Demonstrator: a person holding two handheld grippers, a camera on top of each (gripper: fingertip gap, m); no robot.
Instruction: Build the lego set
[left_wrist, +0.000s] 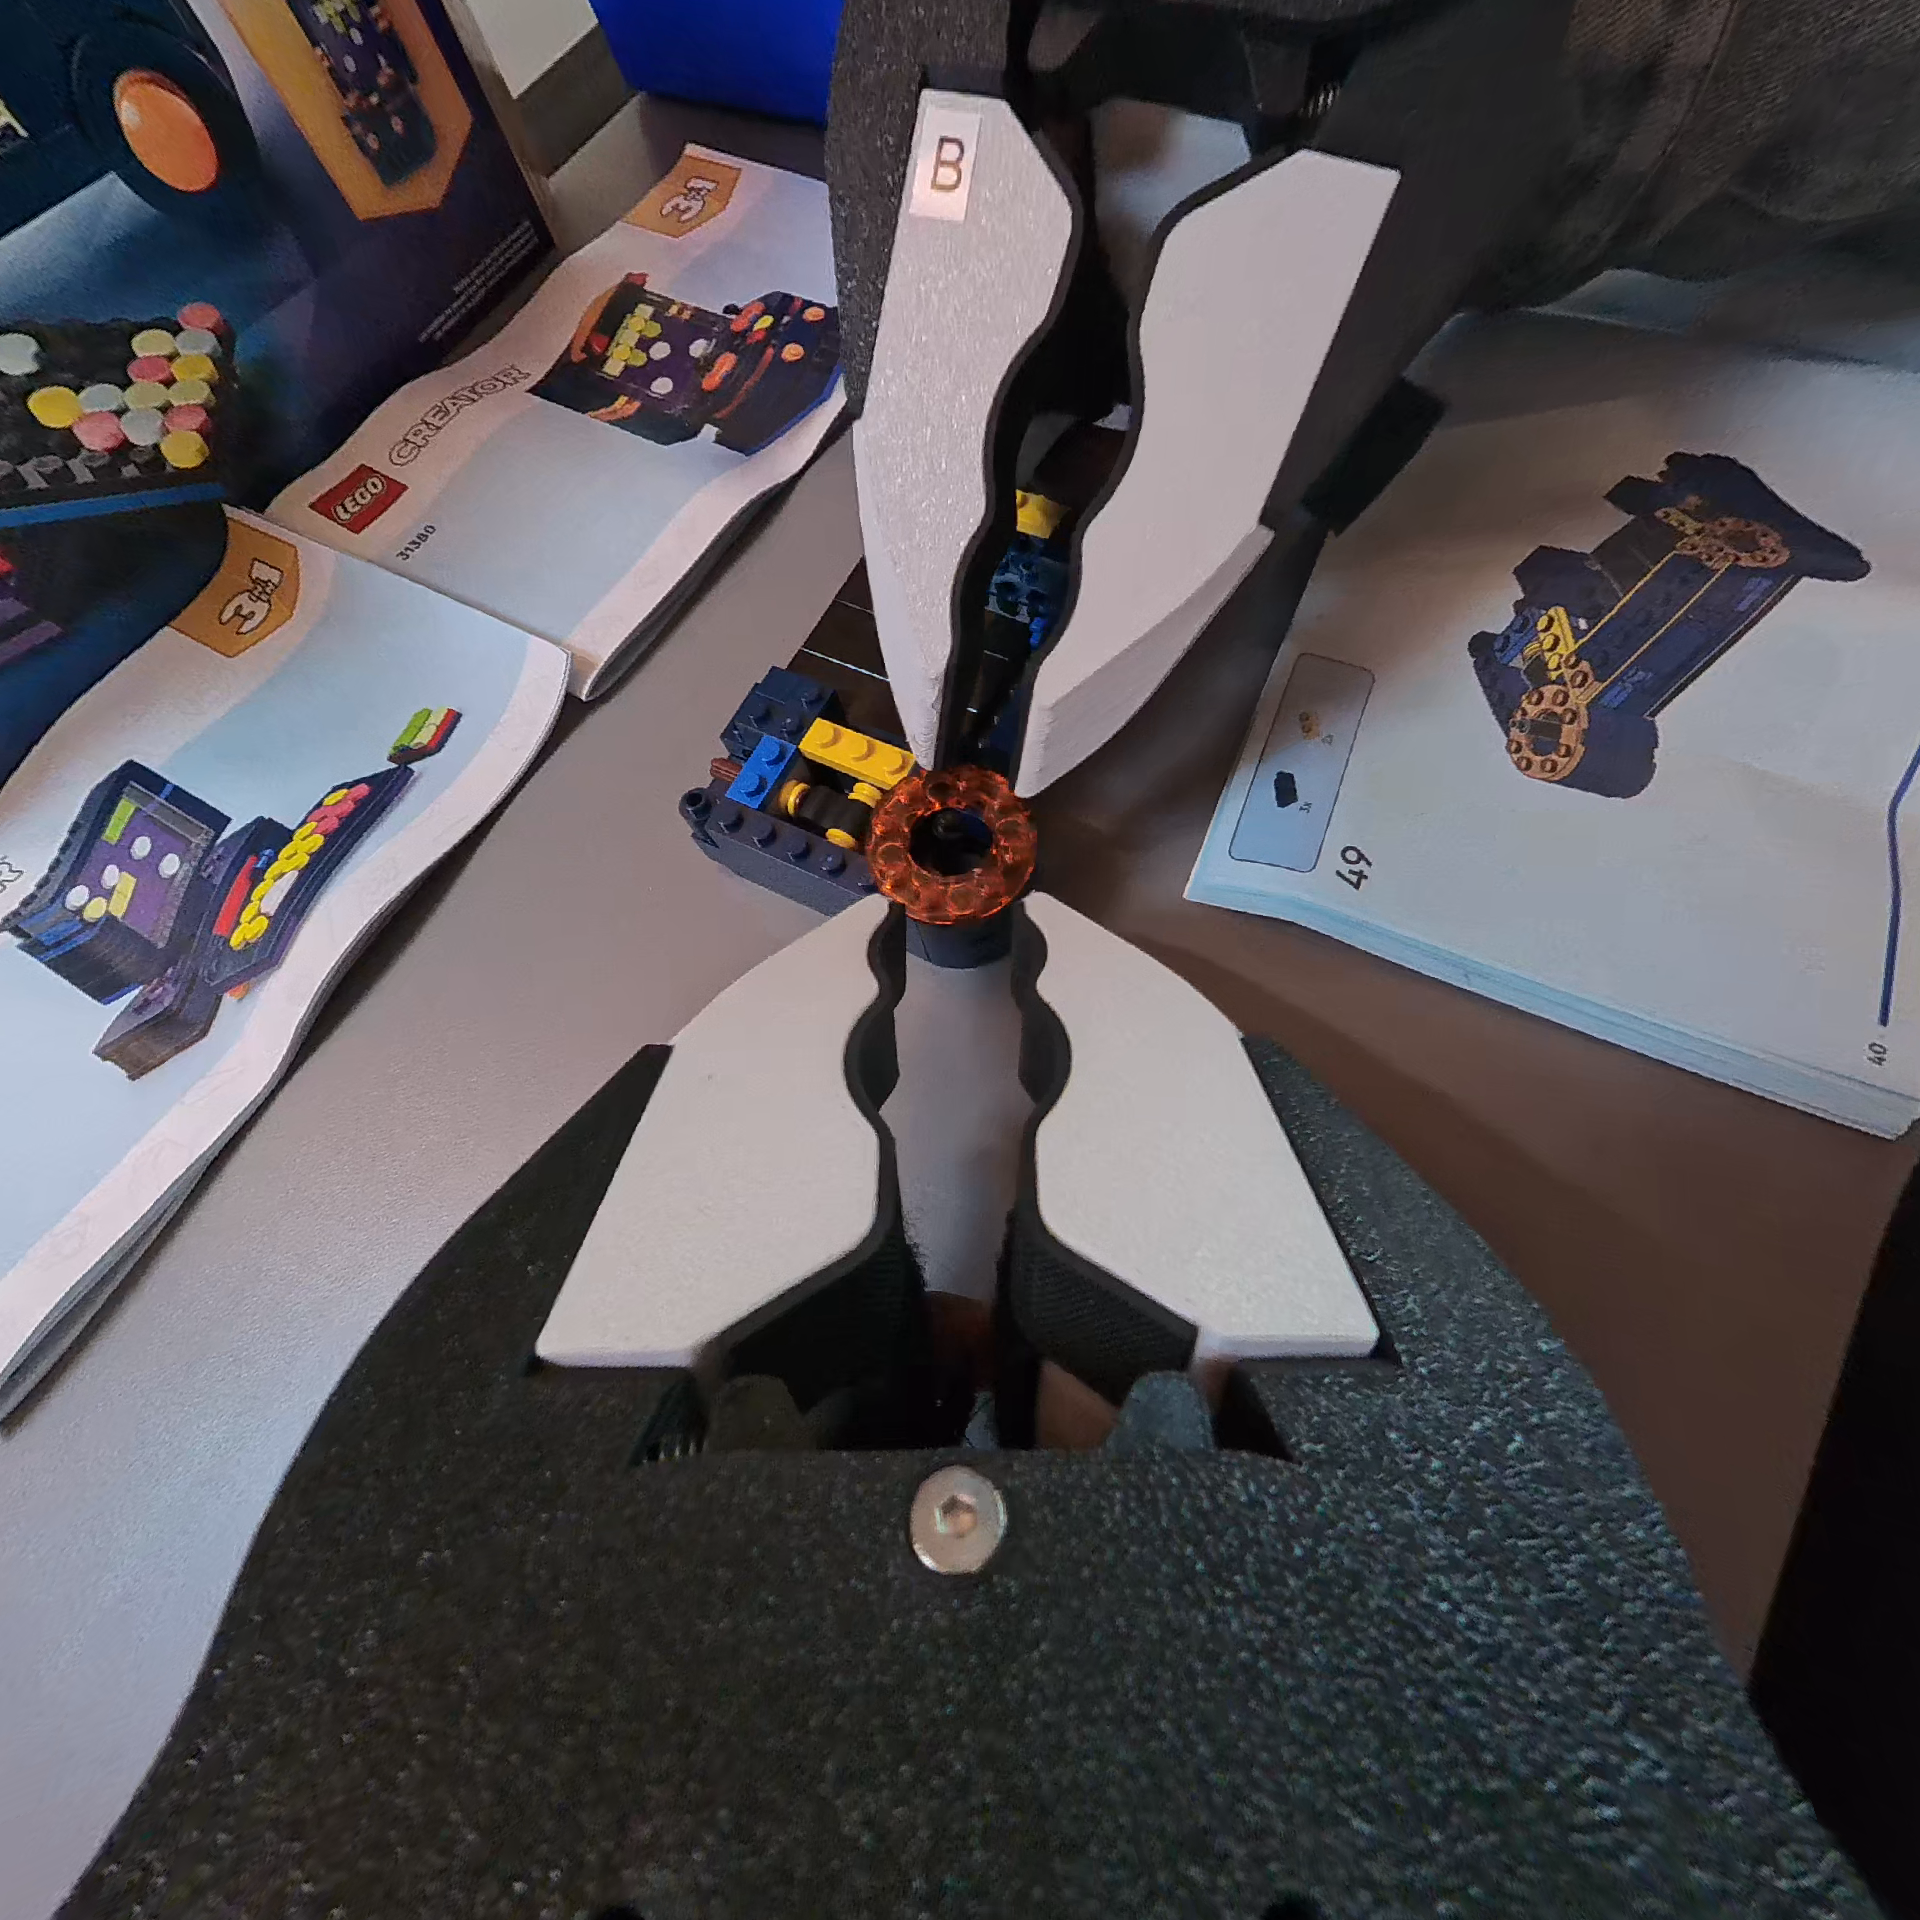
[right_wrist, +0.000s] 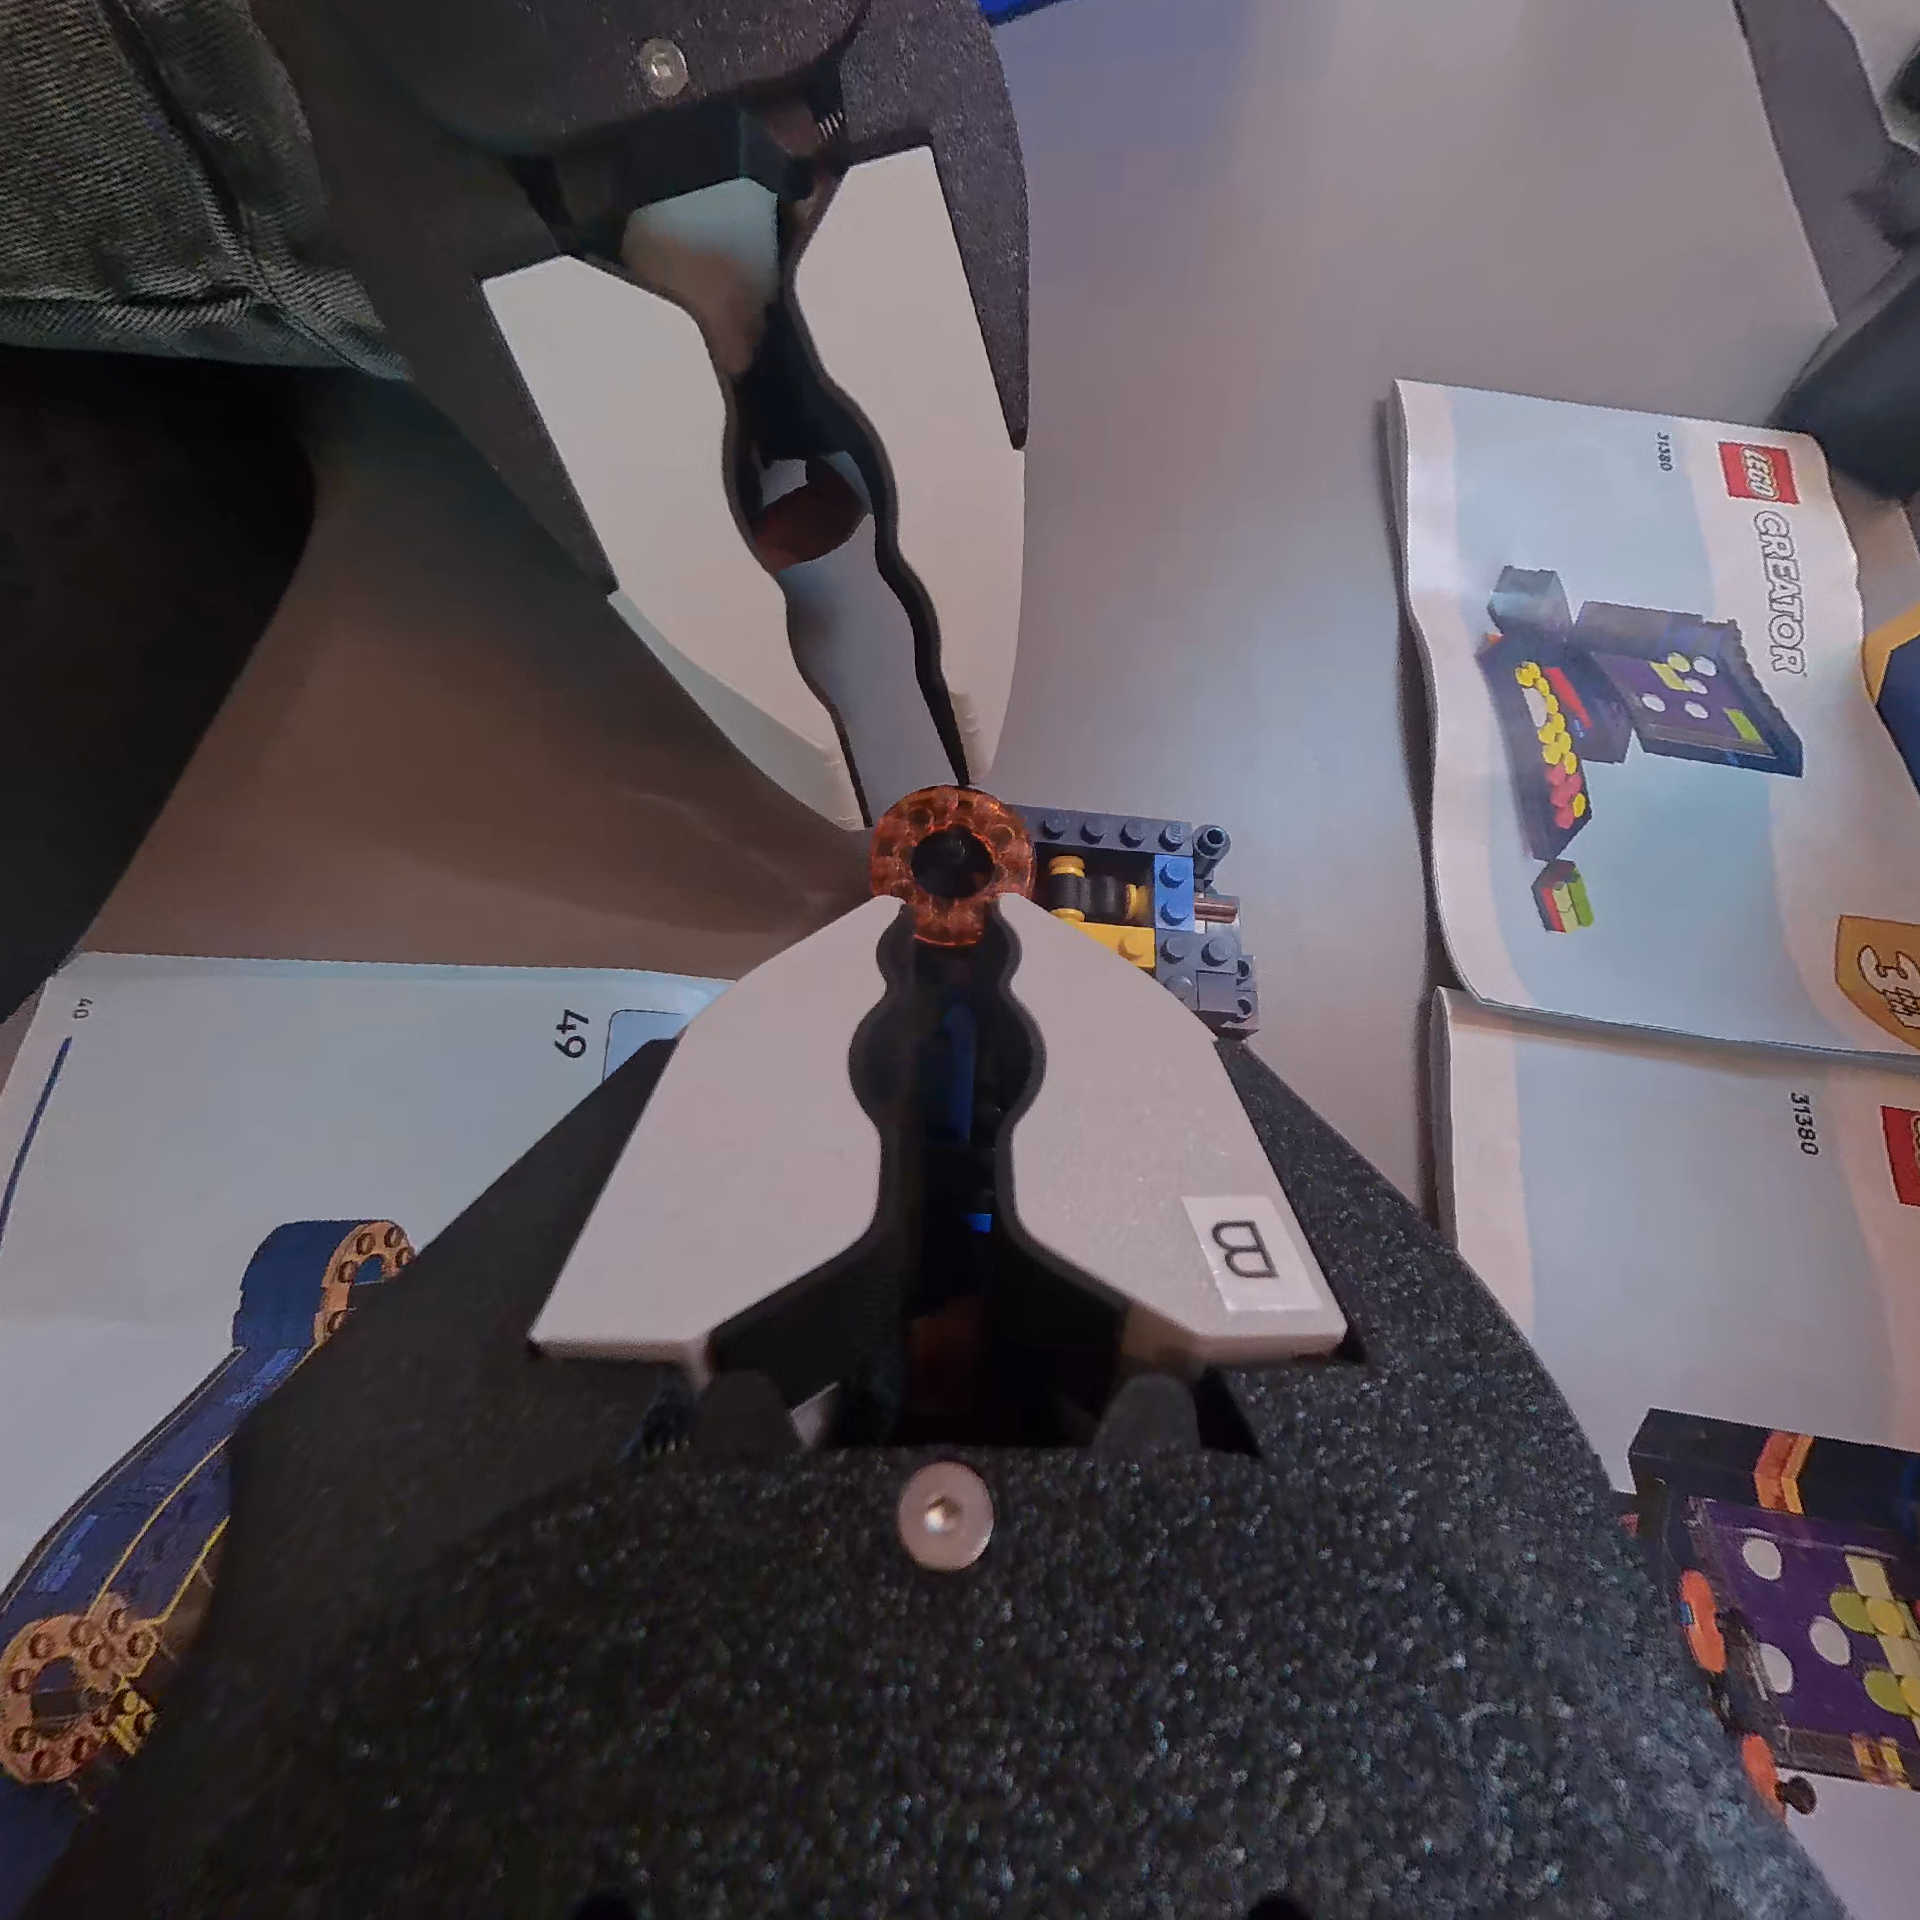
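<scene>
Grey table (left_wrist: 499, 1039), booklets (left_wrist: 623, 436) spread. Brick model (left_wrist: 790, 800): transparent orange ring (left_wrist: 951, 842) on top. Right gripper (right_wrist: 951, 925) pinches the model. Left gripper (left_wrist: 956, 925) fingertips flank its dark end; contact unclear. Keep alignment steady.

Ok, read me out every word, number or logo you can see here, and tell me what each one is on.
I can't quote writing; these things carry it.
White sticker on a right gripper finger: one character.
Closed booklets: logo, wording, number, badge.
Open booklet: page numbers.
Box: small print, blurred.
</scene>
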